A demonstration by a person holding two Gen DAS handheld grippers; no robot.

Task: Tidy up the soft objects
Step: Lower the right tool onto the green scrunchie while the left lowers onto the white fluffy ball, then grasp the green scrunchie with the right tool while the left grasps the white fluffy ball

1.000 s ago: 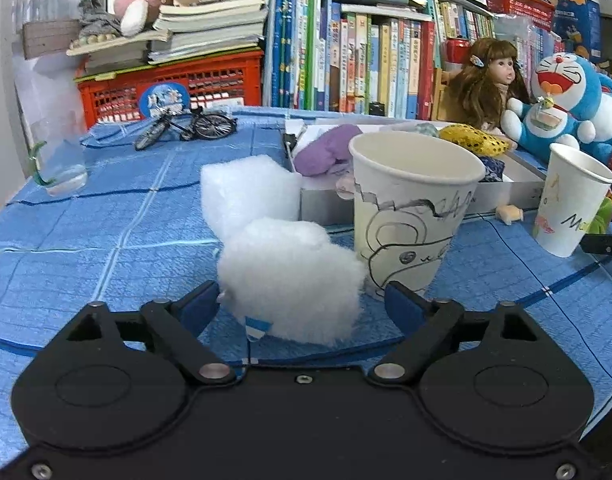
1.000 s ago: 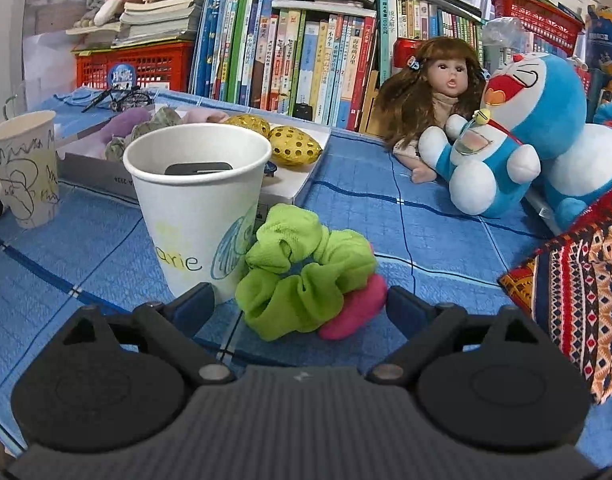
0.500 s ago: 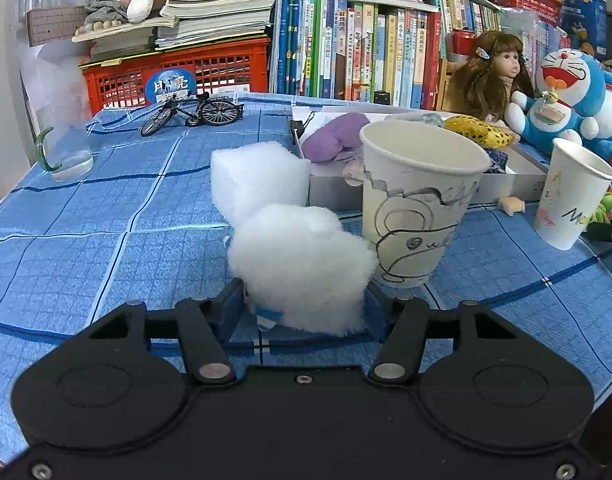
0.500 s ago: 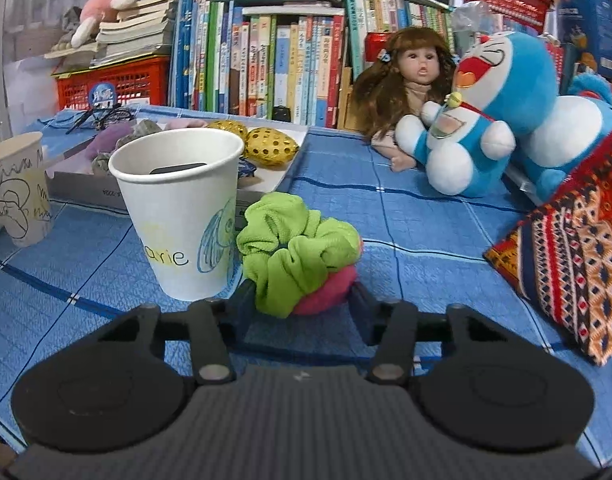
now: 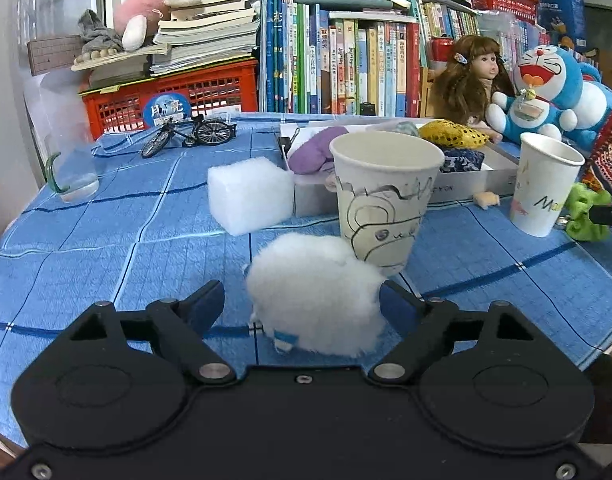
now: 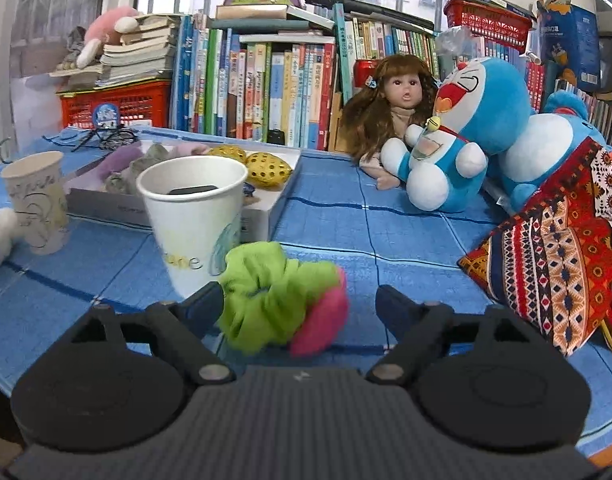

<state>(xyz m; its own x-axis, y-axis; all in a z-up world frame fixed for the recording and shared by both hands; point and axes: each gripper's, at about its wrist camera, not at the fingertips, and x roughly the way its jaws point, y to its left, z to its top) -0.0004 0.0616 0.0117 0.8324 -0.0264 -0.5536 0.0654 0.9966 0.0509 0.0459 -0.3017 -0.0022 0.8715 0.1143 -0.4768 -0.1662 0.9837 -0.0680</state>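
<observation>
A white fluffy ball (image 5: pixel 313 300) sits between the fingers of my left gripper (image 5: pixel 302 294), whose jaws are opening. It brushes the right finger and stands apart from the left one. Just behind it is a paper cup (image 5: pixel 385 200) with black drawings. My right gripper (image 6: pixel 300 294) has its jaws opening around a green scrunchie (image 6: pixel 266 296) with a pink piece (image 6: pixel 325 320), slightly blurred. The scrunchie leans on the left finger, with a gap to the right one. A second paper cup (image 6: pixel 194 216) stands right behind it.
A white foam block (image 5: pixel 248 196) lies beyond the ball. A shallow white box (image 6: pixel 262 216) holds several soft items. A doll (image 6: pixel 389 108), a blue plush (image 6: pixel 465 140) and a patterned cloth (image 6: pixel 553 240) are on the right. Books and a red crate (image 5: pixel 178 96) line the back.
Both grippers closed on their soft things half a second ago and have spread wide again. The ball and the scrunchie now sit loose between the fingers. Both views drew back slightly.
</observation>
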